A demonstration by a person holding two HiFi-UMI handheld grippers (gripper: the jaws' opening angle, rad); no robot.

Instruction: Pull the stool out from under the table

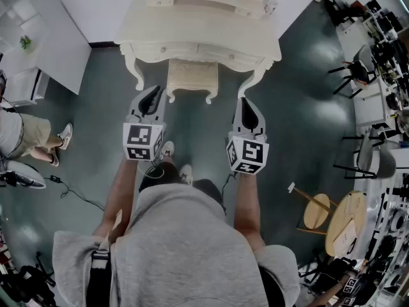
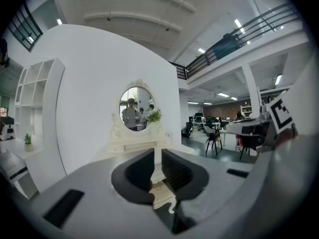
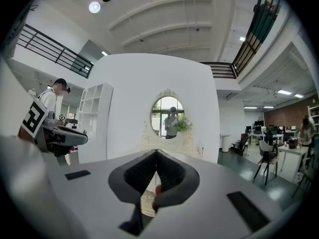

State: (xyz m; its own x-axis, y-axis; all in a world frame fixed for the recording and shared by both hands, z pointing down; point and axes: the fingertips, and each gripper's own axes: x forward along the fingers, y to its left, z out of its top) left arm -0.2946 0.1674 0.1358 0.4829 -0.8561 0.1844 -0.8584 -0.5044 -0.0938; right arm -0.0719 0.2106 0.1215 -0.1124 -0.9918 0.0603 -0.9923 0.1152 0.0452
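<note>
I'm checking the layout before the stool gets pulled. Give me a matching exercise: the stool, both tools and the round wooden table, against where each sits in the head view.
Things:
1. stool
2. left tool
3. right tool
4. round wooden table

Places:
A. lower right of the picture, off to the person's side
B. by the right front leg of the dressing table
C. tucked under the dressing table
D. by the dressing table's left front leg

Pairs: 1-C, 2-D, 3-B, 4-A
</note>
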